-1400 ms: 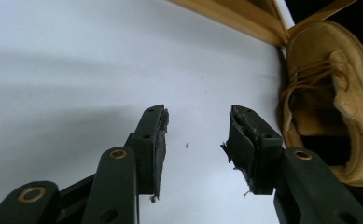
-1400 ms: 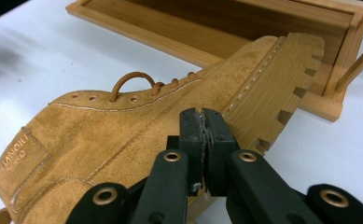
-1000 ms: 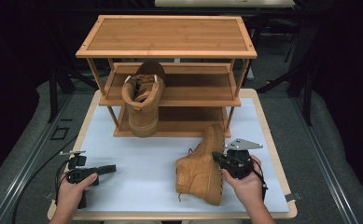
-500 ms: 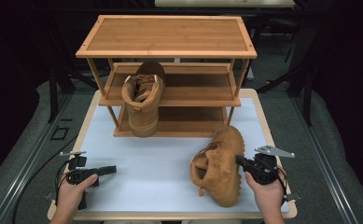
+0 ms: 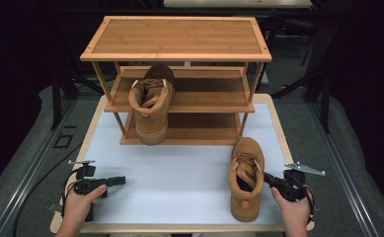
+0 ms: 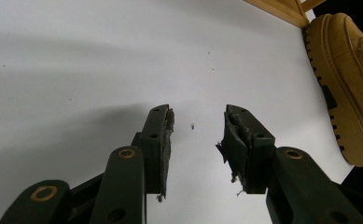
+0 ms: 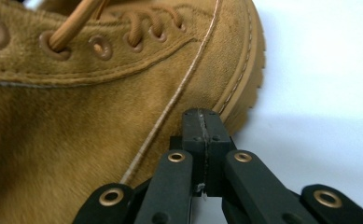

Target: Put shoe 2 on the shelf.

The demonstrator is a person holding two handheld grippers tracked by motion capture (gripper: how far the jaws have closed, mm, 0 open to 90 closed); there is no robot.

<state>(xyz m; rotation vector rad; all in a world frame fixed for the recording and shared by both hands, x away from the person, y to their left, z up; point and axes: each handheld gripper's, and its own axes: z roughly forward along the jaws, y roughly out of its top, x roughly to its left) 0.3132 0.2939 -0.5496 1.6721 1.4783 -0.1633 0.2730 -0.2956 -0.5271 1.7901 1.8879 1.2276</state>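
Note:
A tan suede boot (image 5: pixel 246 177) stands upright on the white tabletop (image 5: pixel 179 168) at the front right, toe pointing to the rack. My right gripper (image 5: pixel 267 178) is at the boot's right side, low by the ankle. In the right gripper view, the right gripper (image 7: pixel 202 116) has its jaws pressed together with nothing between them, the tip touching the boot (image 7: pixel 100 102). A matching boot (image 5: pixel 151 106) sits on the wooden shoe rack (image 5: pixel 179 37), heel sticking out over the middle shelf. My left gripper (image 5: pixel 120 180) rests at the front left, open and empty (image 6: pixel 195 123).
The three-tier rack takes up the back half of the table. The boot's sole (image 6: pixel 352 79) appears at the right edge of the left gripper view. Bare white surface lies between the two grippers. Dark floor and stands surround the table.
The boot at the right has been turned from lying on its side to standing upright. The right hand has moved right and toward the front edge. The left gripper has stayed put.

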